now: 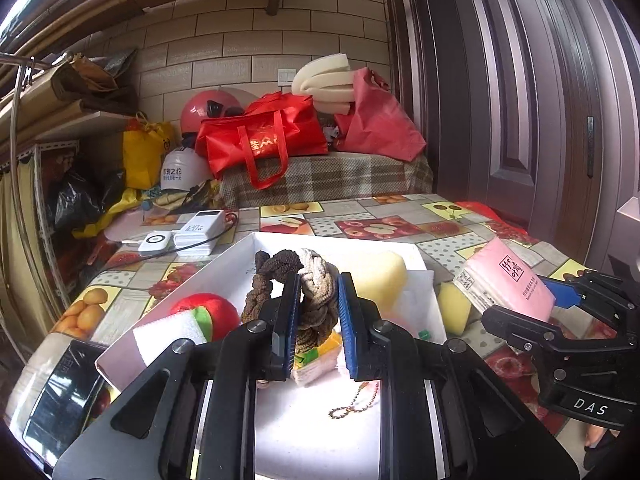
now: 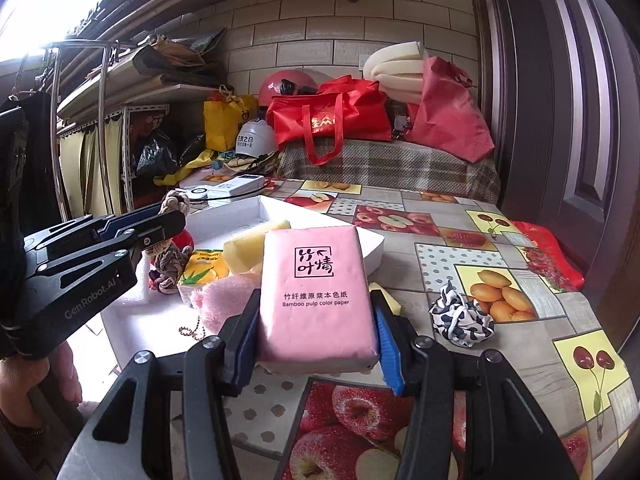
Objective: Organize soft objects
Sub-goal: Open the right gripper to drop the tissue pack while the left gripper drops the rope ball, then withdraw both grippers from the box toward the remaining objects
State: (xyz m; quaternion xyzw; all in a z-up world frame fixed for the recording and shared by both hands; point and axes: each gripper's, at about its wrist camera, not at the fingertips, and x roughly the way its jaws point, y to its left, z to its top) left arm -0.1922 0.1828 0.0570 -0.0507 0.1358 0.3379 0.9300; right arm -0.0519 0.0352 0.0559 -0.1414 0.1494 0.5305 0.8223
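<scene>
My left gripper (image 1: 319, 304) is shut on a brown-and-beige braided rope toy (image 1: 316, 294) and holds it above the white box (image 1: 248, 248). In the box lie a red plush apple (image 1: 200, 310), a yellow sponge (image 1: 380, 274), a yellow tissue pack (image 1: 316, 364) and a bead chain (image 1: 352, 404). My right gripper (image 2: 316, 316) is shut on a pink tissue pack (image 2: 316, 292), held above the table at the box's right edge. The left gripper also shows in the right wrist view (image 2: 176, 218). A black-and-white scrunchie (image 2: 460, 316) lies on the table to the right.
The table has a fruit-print cloth (image 2: 460, 248). A second yellow sponge (image 1: 454, 304) lies beside the box. White power banks (image 1: 192, 232) sit at the far left. Red bags (image 1: 264, 136), helmets and foam are piled behind. A door (image 1: 540, 100) stands on the right.
</scene>
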